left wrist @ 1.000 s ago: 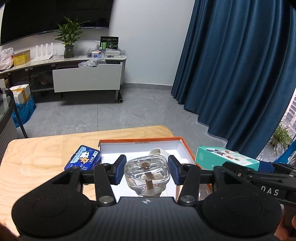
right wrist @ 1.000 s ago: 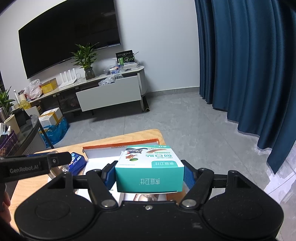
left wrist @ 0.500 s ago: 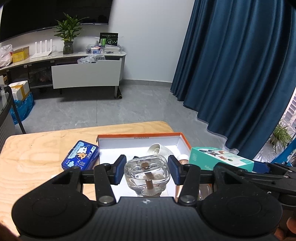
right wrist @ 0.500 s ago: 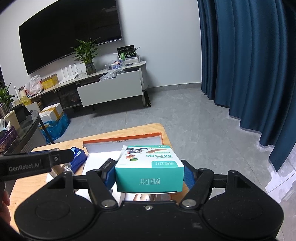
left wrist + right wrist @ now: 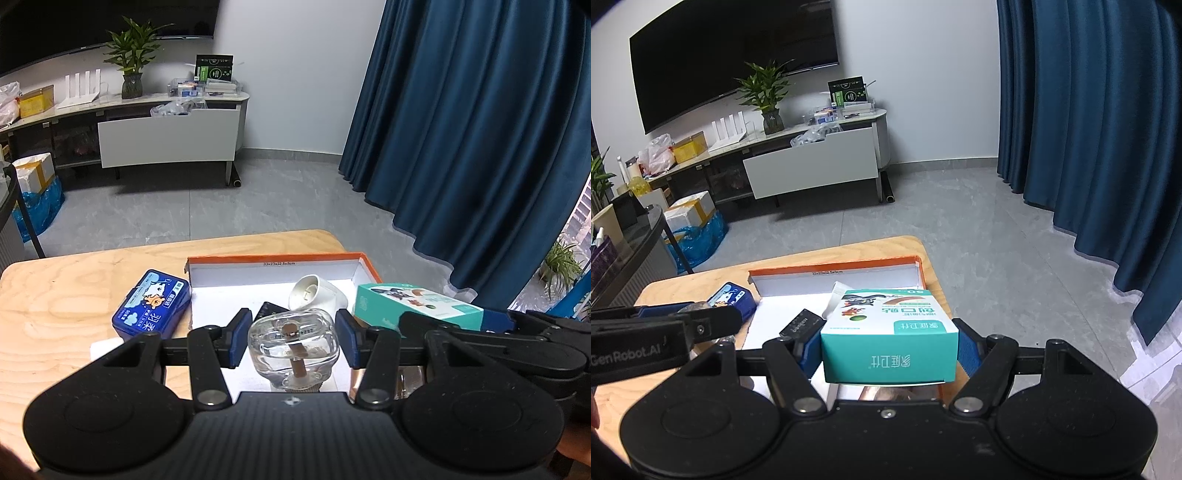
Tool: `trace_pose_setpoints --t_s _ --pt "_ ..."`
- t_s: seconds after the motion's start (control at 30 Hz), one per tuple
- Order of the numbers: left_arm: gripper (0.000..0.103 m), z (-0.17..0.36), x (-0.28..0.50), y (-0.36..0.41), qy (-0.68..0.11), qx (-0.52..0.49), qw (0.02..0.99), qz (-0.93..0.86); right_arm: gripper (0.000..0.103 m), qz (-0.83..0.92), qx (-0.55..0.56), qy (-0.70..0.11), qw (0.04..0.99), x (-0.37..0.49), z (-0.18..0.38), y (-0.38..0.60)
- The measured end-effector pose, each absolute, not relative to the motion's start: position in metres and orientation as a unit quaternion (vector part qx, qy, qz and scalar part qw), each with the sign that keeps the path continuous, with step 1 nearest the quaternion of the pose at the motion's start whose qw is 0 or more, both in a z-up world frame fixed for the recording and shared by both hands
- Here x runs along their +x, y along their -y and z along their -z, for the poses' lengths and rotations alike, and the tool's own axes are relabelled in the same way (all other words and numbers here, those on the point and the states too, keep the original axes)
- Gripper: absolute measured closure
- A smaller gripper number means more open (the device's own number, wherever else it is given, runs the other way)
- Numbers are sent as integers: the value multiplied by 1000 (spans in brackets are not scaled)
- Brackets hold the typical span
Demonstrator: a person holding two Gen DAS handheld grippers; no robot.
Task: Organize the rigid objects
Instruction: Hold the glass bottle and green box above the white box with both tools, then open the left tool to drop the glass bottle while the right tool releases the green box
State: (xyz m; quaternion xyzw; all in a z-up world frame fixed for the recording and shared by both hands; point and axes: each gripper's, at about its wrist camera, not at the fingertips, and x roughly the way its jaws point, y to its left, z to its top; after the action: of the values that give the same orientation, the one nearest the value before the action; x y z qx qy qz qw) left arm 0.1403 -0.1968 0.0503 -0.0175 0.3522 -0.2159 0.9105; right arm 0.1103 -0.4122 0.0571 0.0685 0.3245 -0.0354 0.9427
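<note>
Two grippers, each loaded, above a pale plywood table (image 5: 74,280) with rounded corners and visible grain. Left gripper (image 5: 291,341): blue pads closed against the sides of a clear glass bottle (image 5: 293,345), rounded-square in section, with a brown stem inside and a threaded metal neck toward the camera. Right gripper (image 5: 889,345): blue pads pressed on the two side faces of a teal-and-white cardboard box (image 5: 890,332), matte, sharp-edged, printed with a picture and Chinese characters; the box sits level in the grip.

Below both loads lies a shallow open carton (image 5: 275,260), orange outside, white inside, with thin upright walls. Inside it: a white cylindrical plastic object (image 5: 317,295) lying on its side near the far wall, and a small black rectangular item (image 5: 801,323) nearer the middle. White floor shows bare along the far-left wall and in the left half of the carton. A glossy blue tin (image 5: 151,304) with rounded corners rests flat on the table just beside the carton's left wall.

Edges: the carton's right wall runs close to the table's right edge; bare wood extends well to the left of the tin. Beyond the table's far edge, grey tiled floor lies open up to a white cabinet (image 5: 166,136) and dark blue pleated curtains (image 5: 480,129).
</note>
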Motion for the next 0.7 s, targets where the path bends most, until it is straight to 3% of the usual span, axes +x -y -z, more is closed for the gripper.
trace_pose_setpoints --t_s 0.43,0.7 --pt "53 -41 161 210 -365 -23 903 226 16 25 48 -338 940 130 -39 415" --pt "53 -30 165 222 -387 -43 887 250 14 64 54 -306 948 106 -47 426"
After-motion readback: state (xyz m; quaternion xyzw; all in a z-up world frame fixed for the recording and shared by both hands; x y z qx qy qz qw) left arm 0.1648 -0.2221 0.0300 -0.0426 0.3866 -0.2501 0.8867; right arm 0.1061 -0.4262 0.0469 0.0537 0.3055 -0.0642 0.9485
